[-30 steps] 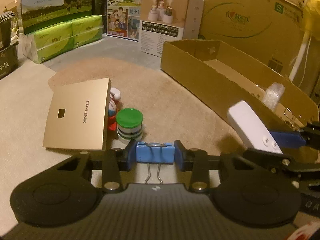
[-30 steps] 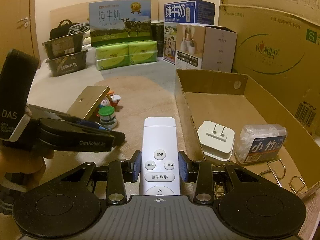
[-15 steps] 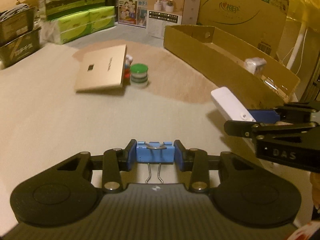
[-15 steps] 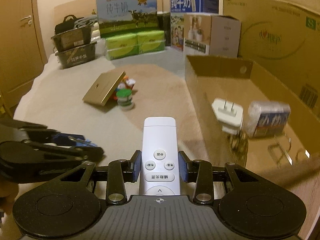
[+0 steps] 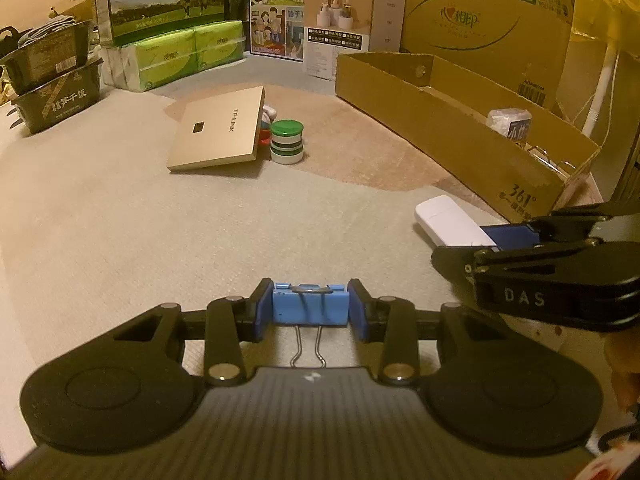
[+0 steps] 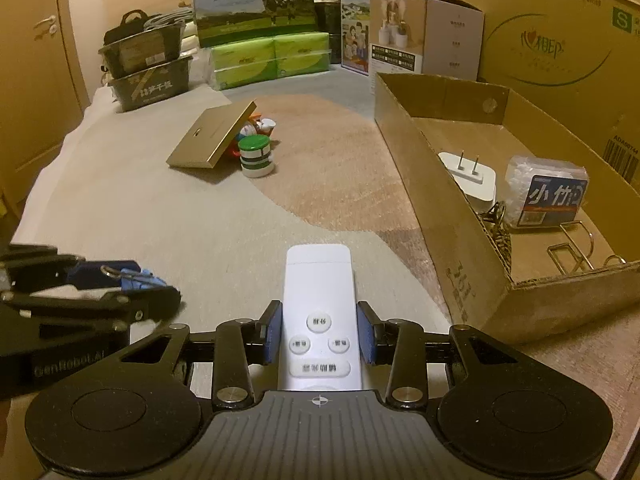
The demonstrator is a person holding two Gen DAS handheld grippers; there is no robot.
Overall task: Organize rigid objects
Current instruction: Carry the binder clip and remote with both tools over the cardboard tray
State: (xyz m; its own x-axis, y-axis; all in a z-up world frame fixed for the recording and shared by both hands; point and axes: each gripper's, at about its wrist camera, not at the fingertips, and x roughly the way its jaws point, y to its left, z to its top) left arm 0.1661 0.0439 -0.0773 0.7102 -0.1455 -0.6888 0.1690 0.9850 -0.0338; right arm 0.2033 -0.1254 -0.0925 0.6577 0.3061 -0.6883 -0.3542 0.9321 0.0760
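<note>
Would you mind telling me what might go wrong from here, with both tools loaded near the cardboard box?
1. The left tool pinches the blue binder clip by its ends only; it could twist out.
2. The white remote sticks far beyond the right tool and may catch the cardboard box wall.
3. The charger, packet and wire hooks crowd the box's near end.

Pale carpeted floor (image 6: 168,216) with a darker tan patch (image 6: 332,152) toward the cardboard tray (image 6: 424,160). On it: a gold flat box (image 6: 208,142), tilted, propped on small toys; a green-lidded jar (image 6: 255,156) just beside; the tray to the right; green tissue packs (image 6: 268,60), dark baskets (image 6: 148,80) and cartons along the far edge.
</note>
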